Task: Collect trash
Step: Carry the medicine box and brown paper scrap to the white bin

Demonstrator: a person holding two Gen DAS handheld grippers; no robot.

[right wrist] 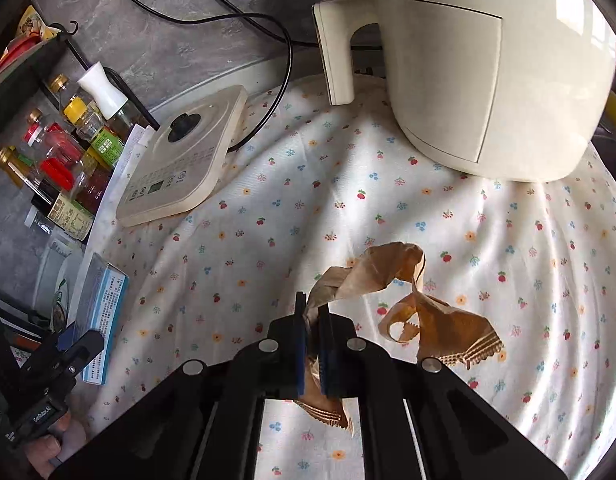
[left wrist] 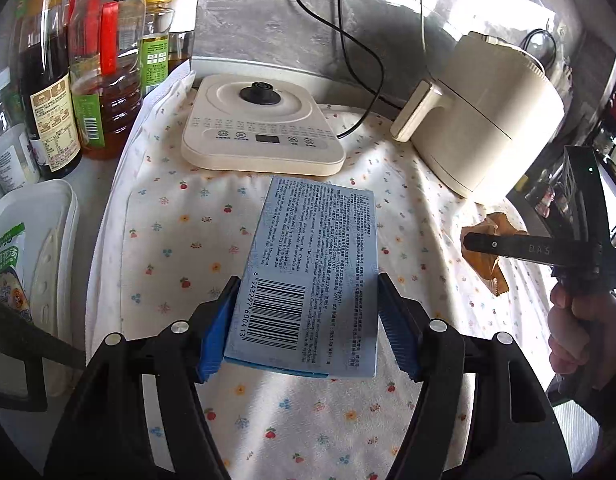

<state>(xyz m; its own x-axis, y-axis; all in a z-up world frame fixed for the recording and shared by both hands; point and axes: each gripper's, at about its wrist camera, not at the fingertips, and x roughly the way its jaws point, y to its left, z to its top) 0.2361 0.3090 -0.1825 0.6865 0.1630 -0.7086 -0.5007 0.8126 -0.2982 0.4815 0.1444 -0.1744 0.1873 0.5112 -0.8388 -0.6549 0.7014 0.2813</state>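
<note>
My left gripper is shut on a light blue cardboard box with a barcode, held above the floral cloth; the box also shows in the right wrist view at the far left. My right gripper is shut on a crumpled brown paper wrapper, which trails out to the right over the cloth. In the left wrist view the wrapper sits at the right behind the right gripper.
A cream kettle base and a cream air fryer stand at the back of the floral cloth. Oil and sauce bottles crowd the left. A white container is at the left edge. Black cables run along the wall.
</note>
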